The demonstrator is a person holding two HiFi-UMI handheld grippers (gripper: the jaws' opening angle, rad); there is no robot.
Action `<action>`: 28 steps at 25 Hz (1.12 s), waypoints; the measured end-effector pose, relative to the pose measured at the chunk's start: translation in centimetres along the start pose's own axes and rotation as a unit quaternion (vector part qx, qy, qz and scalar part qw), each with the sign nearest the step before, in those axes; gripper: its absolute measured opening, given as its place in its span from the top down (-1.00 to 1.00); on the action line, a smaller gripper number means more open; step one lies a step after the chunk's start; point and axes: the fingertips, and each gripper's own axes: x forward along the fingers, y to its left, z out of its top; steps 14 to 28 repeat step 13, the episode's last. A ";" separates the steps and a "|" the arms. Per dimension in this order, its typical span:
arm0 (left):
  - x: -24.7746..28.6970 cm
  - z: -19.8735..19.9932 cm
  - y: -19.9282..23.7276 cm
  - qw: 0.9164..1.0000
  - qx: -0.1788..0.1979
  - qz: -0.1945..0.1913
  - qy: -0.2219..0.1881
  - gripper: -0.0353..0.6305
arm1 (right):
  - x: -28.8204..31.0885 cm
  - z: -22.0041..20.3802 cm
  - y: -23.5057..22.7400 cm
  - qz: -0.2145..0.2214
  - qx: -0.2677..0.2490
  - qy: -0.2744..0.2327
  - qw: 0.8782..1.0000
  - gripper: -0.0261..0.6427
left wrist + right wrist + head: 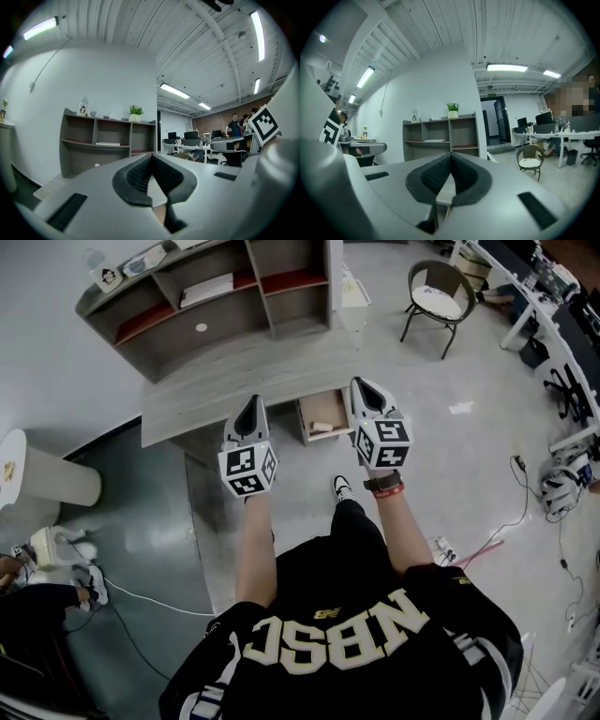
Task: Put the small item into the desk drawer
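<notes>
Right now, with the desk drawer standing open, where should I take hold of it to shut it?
I'd grip the drawer by the top edge of its front panel, the end nearest you, from above with the right gripper, shut beside it. It stands pulled out of the desk, so that edge is exposed; no handle shows.

The drawer (323, 409) hangs pulled out from the front edge of the bench (234, 381), open to a reach from above, with a small pale item (322, 427) by its front wall. The bench top runs bare up to the shelf unit (225, 296), which walls off the back. To the right, open floor (441, 456) stretches out to the chair (439, 298).
</notes>
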 end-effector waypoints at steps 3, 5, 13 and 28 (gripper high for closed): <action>0.0 0.1 0.1 1.000 -0.001 0.004 -0.004 0.85 | -0.1 -0.2 0.0 0.004 0.001 0.003 1.000 0.90; 0.0 -0.1 0.0 1.000 -0.001 0.004 -0.002 0.85 | -0.2 -0.2 0.0 0.011 0.007 0.004 1.000 0.90; 0.8 -2.3 1.2 1.000 -0.001 -0.003 0.022 0.85 | 2.1 0.1 0.7 0.057 -0.023 0.029 0.998 0.89; 0.8 -2.3 1.2 1.000 -0.001 -0.003 0.022 0.85 | 2.1 0.1 0.7 0.057 -0.023 0.029 0.998 0.89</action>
